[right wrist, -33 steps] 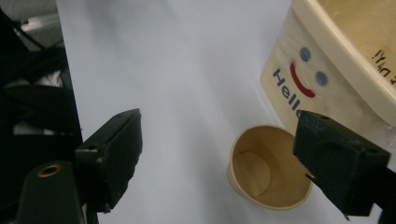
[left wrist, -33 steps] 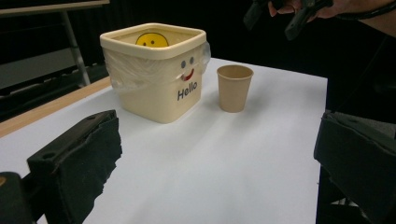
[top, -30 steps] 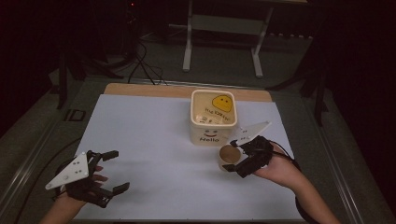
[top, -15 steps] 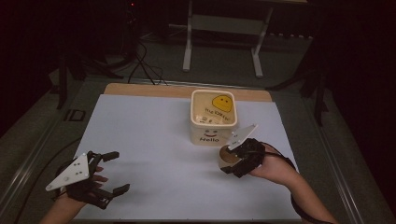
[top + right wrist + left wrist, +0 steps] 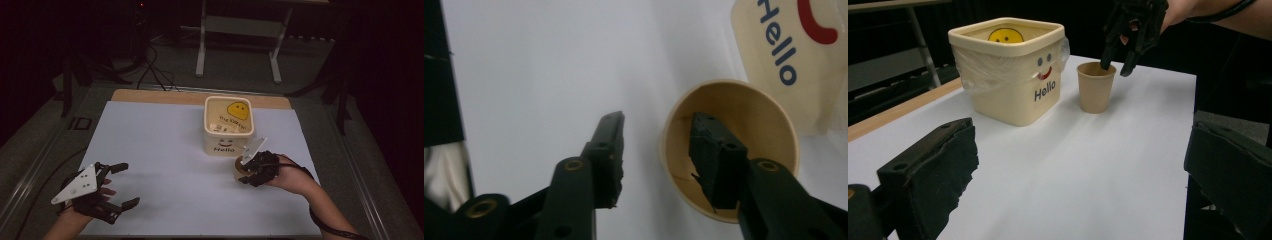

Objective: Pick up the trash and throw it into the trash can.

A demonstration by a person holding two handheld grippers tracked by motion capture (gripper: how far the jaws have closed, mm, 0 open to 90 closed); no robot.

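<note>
Left gripper view shows tan paper cup (image 5: pixel 1096 87) upright, empty-looking.

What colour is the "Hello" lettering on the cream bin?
Dark blue lettering on the cream bin, clearest in the left gripper view.

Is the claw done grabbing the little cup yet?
Almost. The right claw already straddles the cup's wall, one finger inside, one outside, and has been closing without pinching yet. The cup stands on the table beside the bucket. Gripping and lifting remain.
</note>
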